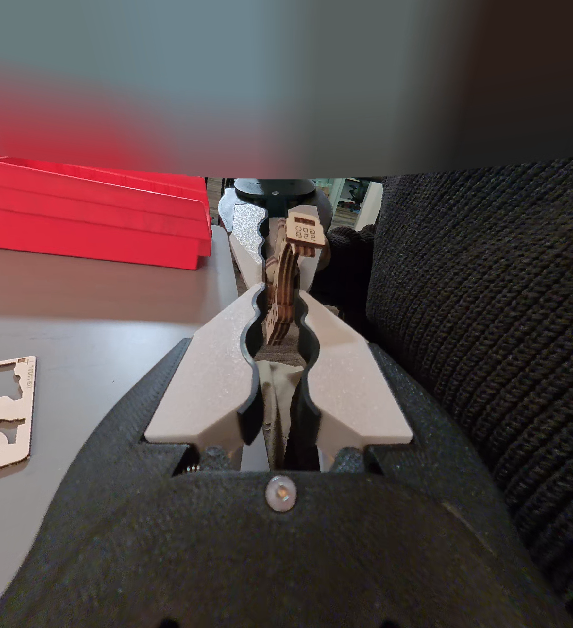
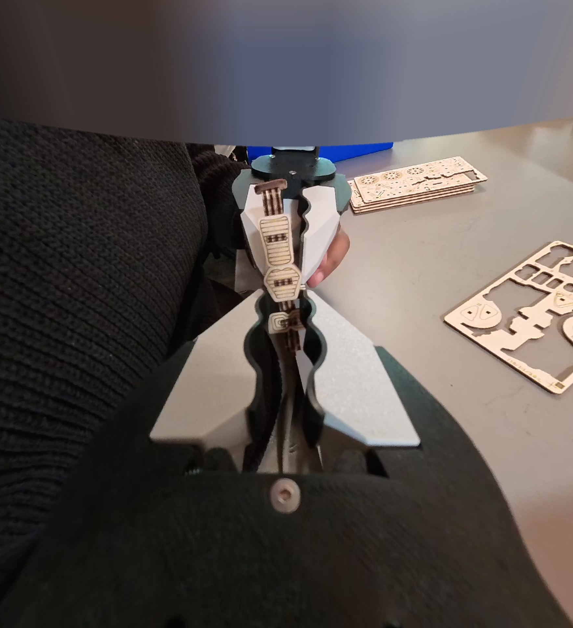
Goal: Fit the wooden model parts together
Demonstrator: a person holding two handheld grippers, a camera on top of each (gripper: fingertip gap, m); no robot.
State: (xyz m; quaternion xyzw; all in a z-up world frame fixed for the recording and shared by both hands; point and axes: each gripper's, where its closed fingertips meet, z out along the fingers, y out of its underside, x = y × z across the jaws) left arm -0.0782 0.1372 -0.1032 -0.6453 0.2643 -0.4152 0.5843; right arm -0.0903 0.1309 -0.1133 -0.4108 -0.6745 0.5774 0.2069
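Both my grippers, left (image 1: 280,292) and right (image 2: 283,299), faced tip to tip, each clamped on the same wooden model (image 2: 280,272) above the grey table (image 2: 414,272).

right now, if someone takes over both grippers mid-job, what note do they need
Left gripper: fingers closed on the wooden model assembly, gripping its layered end.
Right gripper: fingers closed on the same assembly, from the opposite end. The two grippers face each other tip to tip, held above the table edge.
Parts: several small plates already sit on the layered spine. A partly emptied parts sheet and a stack of sheets lie on the table to the right; another punched sheet and a red bin to the left.
Left to do: more pieces remain in the sheets; keep both grips while seating the current joint.
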